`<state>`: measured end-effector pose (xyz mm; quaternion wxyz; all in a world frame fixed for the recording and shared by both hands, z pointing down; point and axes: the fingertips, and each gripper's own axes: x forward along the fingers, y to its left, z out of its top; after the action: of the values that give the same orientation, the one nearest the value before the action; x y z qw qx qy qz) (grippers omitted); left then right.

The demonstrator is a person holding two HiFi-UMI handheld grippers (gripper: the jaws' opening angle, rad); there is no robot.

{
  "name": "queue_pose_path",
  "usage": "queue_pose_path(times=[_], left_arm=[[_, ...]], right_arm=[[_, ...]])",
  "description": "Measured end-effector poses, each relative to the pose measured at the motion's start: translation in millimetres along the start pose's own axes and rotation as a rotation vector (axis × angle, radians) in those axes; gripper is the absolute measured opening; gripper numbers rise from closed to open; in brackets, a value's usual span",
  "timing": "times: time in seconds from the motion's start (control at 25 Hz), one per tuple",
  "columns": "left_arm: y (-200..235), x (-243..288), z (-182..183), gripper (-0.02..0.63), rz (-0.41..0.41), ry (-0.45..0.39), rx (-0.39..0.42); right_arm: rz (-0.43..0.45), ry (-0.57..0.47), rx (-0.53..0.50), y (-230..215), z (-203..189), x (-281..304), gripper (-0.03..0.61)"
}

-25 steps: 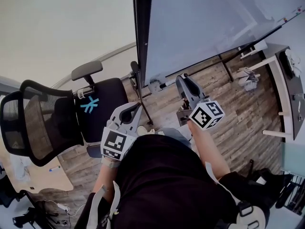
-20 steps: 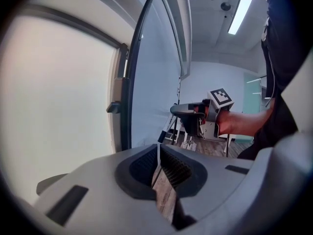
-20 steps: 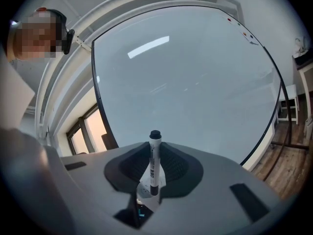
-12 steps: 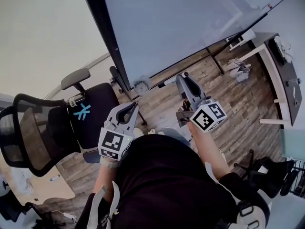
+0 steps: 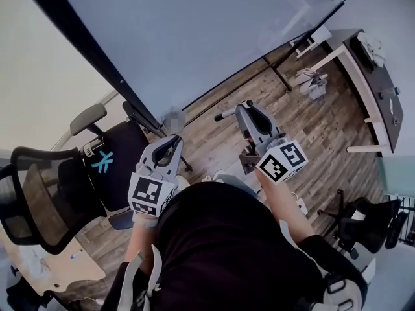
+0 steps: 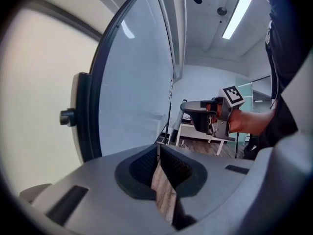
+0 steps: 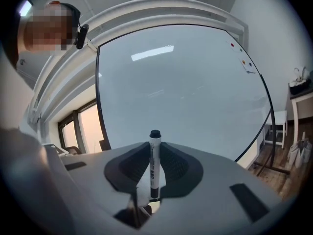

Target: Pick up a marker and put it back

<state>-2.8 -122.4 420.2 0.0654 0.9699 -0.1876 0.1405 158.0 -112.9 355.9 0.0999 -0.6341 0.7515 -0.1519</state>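
Grippers: right gripper (image 5: 241, 112) held out toward whiteboard (image 7: 186, 92), jaws clamped on marker (image 7: 154, 165); left gripper (image 6: 159, 153) alongside, jaws closed on nothing. Marker: white barrel, black cap, upright between right jaws.

head view: above, steeply down; gripper views: close along jaws; shared: whiteboard (image 5: 194, 44)

Marker (image 7: 155, 165): white barrel, black cap, dark print along the side. It is clamped mid-barrel between the jaws of the right gripper (image 5: 244, 112). In the right gripper view it stands upright across them, cap end up.
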Motion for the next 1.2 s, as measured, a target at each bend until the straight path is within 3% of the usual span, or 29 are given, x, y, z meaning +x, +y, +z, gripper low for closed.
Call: queue_pose_path(times=[0.44, 0.88, 1.2], left_arm=[[-10, 22, 10, 0.011, -0.027, -0.022, -0.021], [-19, 36, 14, 0.011, -0.034, -0.025, -0.031], [-25, 40, 13, 0.011, -0.033, -0.016, -0.033]], right_arm=[[-0.033, 0.060, -0.171, -8, -4, -27, 0.077], [-0.067, 0.120, -0.267, -18, -21, -53, 0.077], [-0.074, 0.151, -0.268, -23, -34, -64, 0.076]])
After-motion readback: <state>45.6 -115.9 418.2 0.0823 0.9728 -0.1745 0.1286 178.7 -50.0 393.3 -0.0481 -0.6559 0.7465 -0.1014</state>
